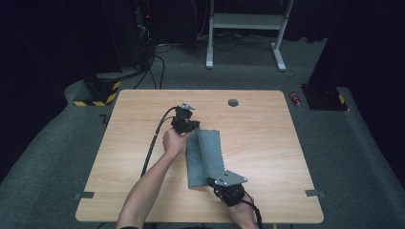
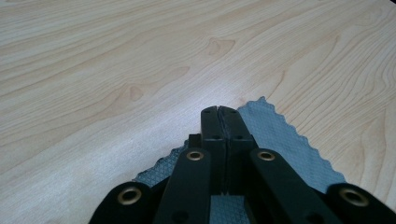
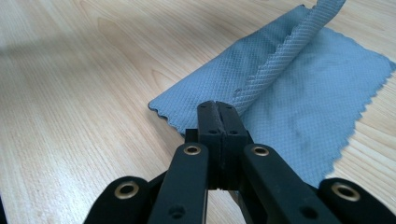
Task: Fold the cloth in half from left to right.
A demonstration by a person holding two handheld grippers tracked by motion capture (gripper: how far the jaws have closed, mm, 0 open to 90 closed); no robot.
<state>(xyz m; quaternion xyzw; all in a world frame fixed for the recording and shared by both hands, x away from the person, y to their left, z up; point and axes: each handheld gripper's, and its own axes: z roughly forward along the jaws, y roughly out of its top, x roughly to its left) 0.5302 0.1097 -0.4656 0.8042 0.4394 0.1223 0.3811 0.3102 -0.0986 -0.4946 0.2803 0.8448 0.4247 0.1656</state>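
high view: a grey cloth (image 1: 206, 155) lies mid tabletop (image 1: 258, 143), half folded along its length. it looks thin, light and limp, with no stiffness to carry its own edge, so i judge the corners are the places to take it, pinched flat. the left tool (image 1: 190, 125) sits at the far corner, forearm reaching in from below; the right tool (image 1: 212, 182) sits at the near corner, hand low at the tabletop edge.

left gripper view: jaws together, clamped on the cloth (image 2: 280, 140) corner, whose zigzag edge spreads out on the wood.

right gripper view: jaws together on a lifted fold of the cloth (image 3: 280, 70), which curls over the flat layer; the weave looks grippy, not slippery.
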